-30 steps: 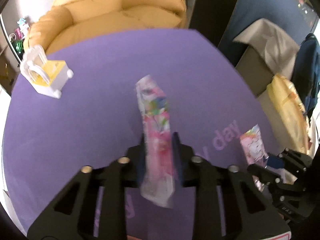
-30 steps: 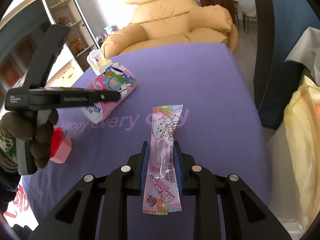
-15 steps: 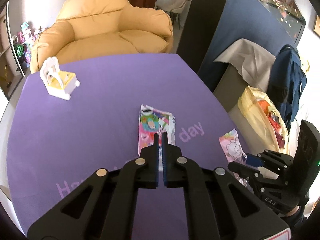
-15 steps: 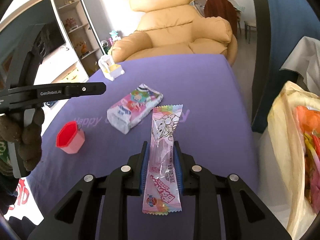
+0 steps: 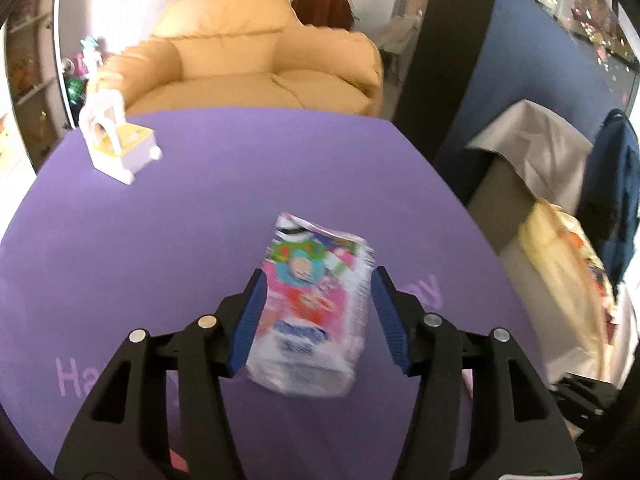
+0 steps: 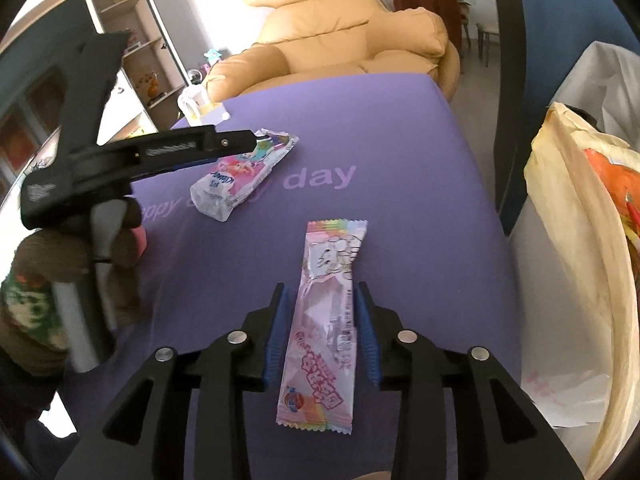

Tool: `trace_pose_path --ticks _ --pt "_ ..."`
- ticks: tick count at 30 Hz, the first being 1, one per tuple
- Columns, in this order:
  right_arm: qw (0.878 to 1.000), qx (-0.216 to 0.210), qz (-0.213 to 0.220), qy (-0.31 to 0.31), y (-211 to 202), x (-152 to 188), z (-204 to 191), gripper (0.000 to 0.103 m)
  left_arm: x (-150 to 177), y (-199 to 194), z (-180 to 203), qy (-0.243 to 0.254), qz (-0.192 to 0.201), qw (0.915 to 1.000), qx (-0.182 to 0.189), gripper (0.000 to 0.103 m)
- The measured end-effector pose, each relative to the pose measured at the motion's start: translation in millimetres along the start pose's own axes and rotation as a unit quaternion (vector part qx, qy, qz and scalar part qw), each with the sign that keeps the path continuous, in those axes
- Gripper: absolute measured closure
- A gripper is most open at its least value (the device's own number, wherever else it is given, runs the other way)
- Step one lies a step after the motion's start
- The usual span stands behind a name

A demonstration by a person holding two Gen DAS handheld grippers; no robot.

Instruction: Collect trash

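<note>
On the purple table point(image 5: 120, 260) a colourful crinkled packet point(image 5: 316, 308) lies between the fingers of my left gripper point(image 5: 318, 316). Its jaws are opening, and a gap shows at the right pad. The right wrist view shows that packet point(image 6: 240, 176) under the left gripper's tip point(image 6: 248, 138). A long pink candy wrapper point(image 6: 324, 320) lies lengthwise between the fingers of my right gripper point(image 6: 322, 336). Those jaws are opening too, and the blue pads stand off both of its edges.
A yellow bag point(image 6: 580, 240) holding trash hangs open past the table's right edge, also seen as the bag point(image 5: 560, 264). A white and yellow toy point(image 5: 116, 144) stands at the far left. A tan armchair point(image 5: 248, 68) sits behind. A gloved hand point(image 6: 72, 248) holds the left gripper.
The left gripper let the packet drop to the table, shut empty, and now stands open astride it. The right gripper's jaws have widened off the pink wrapper they held.
</note>
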State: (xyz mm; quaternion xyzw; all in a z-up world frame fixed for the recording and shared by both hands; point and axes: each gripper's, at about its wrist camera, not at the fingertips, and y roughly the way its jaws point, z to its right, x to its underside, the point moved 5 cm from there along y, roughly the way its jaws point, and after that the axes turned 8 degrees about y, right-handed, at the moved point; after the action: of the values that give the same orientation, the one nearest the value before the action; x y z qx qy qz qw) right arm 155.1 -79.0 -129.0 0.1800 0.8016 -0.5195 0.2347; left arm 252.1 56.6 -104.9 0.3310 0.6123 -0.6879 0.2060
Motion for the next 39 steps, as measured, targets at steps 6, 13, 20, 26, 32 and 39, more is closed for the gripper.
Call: trace_pose_path --ticks 6,13,20,26,32,39 --pt "1.0 -0.017 -0.012 -0.006 3 -1 -6 0.052 3 2 -31 0.004 -0.012 0.9998 0.012 0.05" --pt "0.998 0.007 -0.018 -0.054 8 2 -19 0.042 9 9 -15 0.069 -0.066 0.991 0.094 0.039" --pt "0.998 0.015 -0.023 -0.063 9 4 -22 0.04 2 24 8 0.111 -0.076 0.9904 0.029 0.038" --pt "0.997 0.009 -0.025 -0.066 7 5 -22 0.04 0 25 5 0.104 -0.074 0.9918 0.006 0.08" --pt "0.998 0.012 -0.033 -0.058 10 -4 -20 0.04 2 -3 -11 0.052 -0.055 0.9965 0.036 0.085" --pt "0.998 0.038 -0.031 -0.044 13 -23 -13 0.082 -6 -44 -8 0.038 -0.021 0.9975 0.056 0.085"
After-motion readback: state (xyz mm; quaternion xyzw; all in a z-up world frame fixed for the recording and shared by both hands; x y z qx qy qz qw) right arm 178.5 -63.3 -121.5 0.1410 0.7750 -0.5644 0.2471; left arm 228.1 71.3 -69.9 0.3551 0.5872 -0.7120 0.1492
